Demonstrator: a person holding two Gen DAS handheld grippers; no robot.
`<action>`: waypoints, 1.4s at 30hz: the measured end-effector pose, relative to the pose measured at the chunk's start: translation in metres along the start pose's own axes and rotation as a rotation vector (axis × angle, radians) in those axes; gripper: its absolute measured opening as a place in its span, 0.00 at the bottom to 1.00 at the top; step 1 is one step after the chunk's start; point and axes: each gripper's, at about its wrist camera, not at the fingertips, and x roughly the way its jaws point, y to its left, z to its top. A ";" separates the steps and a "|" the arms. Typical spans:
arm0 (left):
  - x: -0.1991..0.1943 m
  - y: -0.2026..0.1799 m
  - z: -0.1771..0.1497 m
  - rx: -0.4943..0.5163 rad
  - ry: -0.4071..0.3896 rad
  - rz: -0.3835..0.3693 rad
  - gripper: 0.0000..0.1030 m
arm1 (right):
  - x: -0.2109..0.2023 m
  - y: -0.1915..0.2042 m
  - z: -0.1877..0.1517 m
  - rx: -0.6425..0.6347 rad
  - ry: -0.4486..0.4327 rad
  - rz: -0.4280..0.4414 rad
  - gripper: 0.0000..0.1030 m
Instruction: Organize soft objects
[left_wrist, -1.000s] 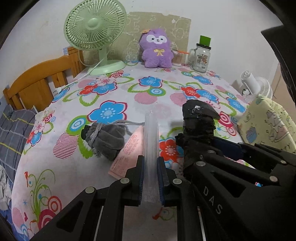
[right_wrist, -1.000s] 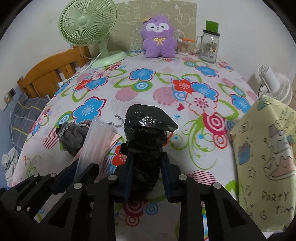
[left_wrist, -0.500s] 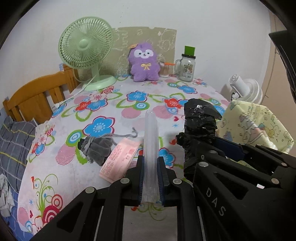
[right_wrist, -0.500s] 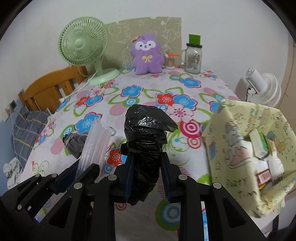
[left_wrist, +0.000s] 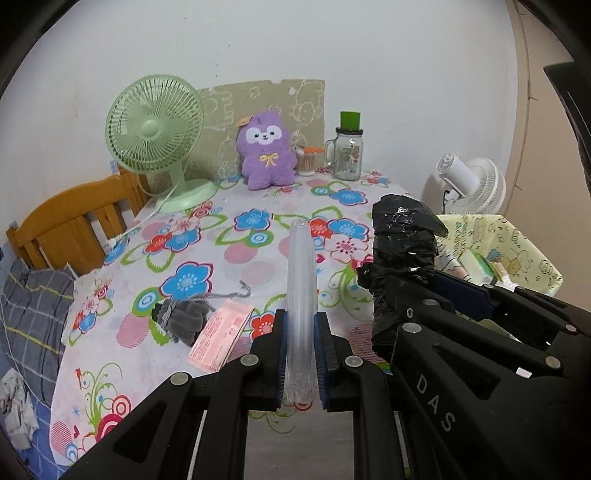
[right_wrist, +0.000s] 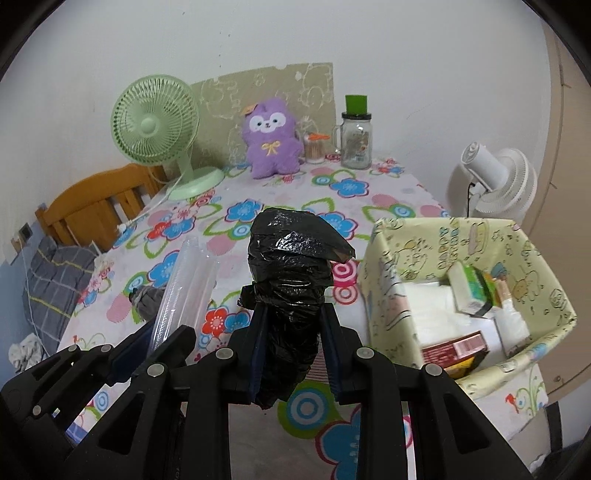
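Note:
My left gripper (left_wrist: 301, 354) is shut on a clear plastic bag roll (left_wrist: 301, 280), held upright above the floral table; the roll also shows in the right wrist view (right_wrist: 181, 284). My right gripper (right_wrist: 291, 354) is shut on a black plastic bag roll (right_wrist: 291, 269), held up just left of the yellow fabric box (right_wrist: 384, 280); the black roll also shows in the left wrist view (left_wrist: 402, 251). A grey drawstring pouch (left_wrist: 183, 319) and a pink packet (left_wrist: 221, 338) lie on the table (left_wrist: 207, 236) below the left gripper.
The yellow box holds white packs, a green carton and a red packet (right_wrist: 454, 349). At the table's back stand a green fan (left_wrist: 155, 125), a purple plush (left_wrist: 266, 151) and a glass jar (left_wrist: 349, 153). A wooden chair (left_wrist: 74, 225) is left, a white fan (right_wrist: 495, 184) right.
Both grippers have pulled back and risen with their rolls still held. The table looks farther away and the yellow box's inside has come into the right wrist view.

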 end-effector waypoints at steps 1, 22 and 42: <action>-0.002 -0.002 0.001 0.004 -0.004 -0.001 0.11 | -0.002 -0.001 0.001 0.001 -0.004 -0.001 0.30; -0.040 -0.024 0.028 0.033 -0.076 -0.019 0.11 | -0.051 -0.019 0.024 0.012 -0.094 -0.009 0.30; -0.032 -0.053 0.049 0.070 -0.095 -0.042 0.11 | -0.053 -0.052 0.043 0.021 -0.113 -0.033 0.30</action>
